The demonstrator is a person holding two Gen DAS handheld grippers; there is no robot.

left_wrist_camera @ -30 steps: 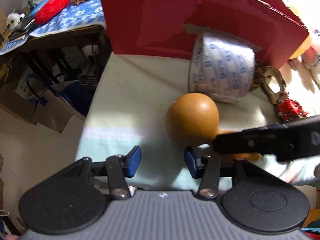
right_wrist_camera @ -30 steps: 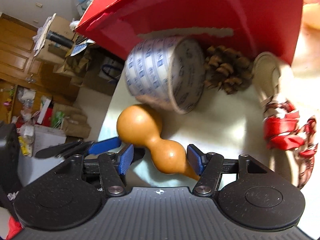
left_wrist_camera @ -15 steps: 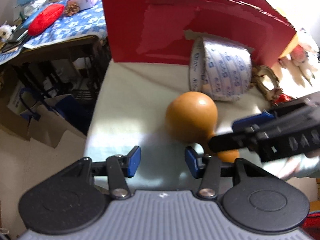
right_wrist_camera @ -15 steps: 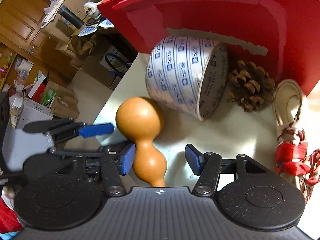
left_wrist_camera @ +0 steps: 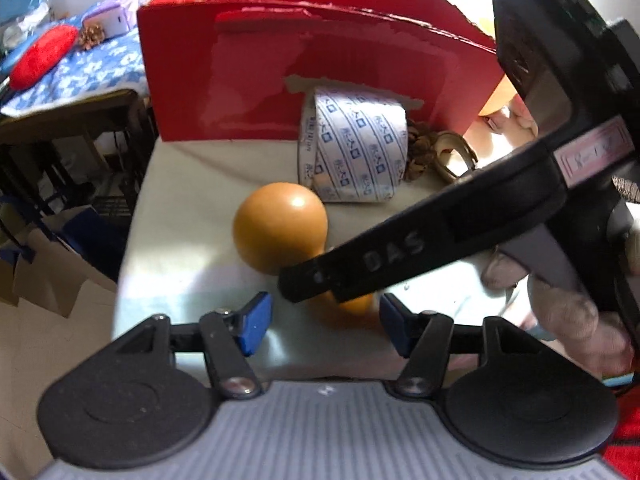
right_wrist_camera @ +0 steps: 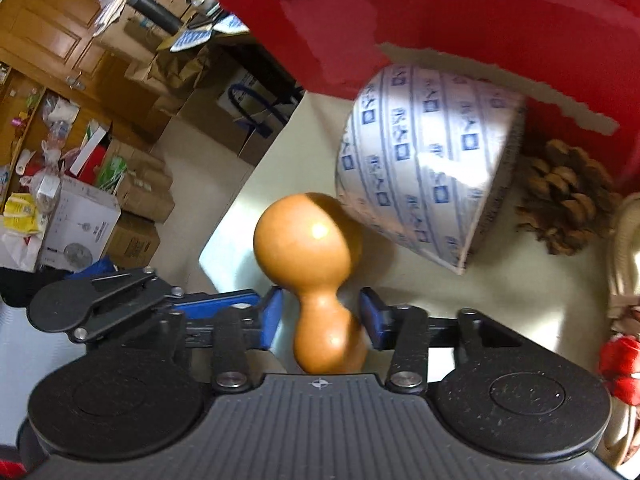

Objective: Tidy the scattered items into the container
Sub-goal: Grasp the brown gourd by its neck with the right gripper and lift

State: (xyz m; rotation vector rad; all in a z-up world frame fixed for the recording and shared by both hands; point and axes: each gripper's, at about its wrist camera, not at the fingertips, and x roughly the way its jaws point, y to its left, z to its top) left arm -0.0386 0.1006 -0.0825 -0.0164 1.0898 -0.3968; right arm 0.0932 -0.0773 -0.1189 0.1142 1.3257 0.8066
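Evidently the right gripper (right_wrist_camera: 320, 322) had its blue pads on either side of the gourd (right_wrist_camera: 310, 248), flanking the narrow waist, with the small bulb toward the camera and the big bulb ahead; whether the pads were actually touching the waist could not be told through the motion blur, though a sliver of gap seemed to show on each side. The left gripper (left_wrist_camera: 322, 320) hung just beside it, jaws apart and holding nothing. Gourd lay on the pale tabletop (left_wrist_camera: 192, 184), near its left edge, with the roll of printed tape (right_wrist_camera: 430, 164) just behind it and a pine cone (right_wrist_camera: 568, 204) beyond, both against the red box (left_wrist_camera: 320, 80). Risks, as judged: the smooth, rounded waist could squirt forward or twist out if the pads closed off-centre; the heavy bulb might swing and knock the tape roll; a slip could send the gourd off the nearby table edge.
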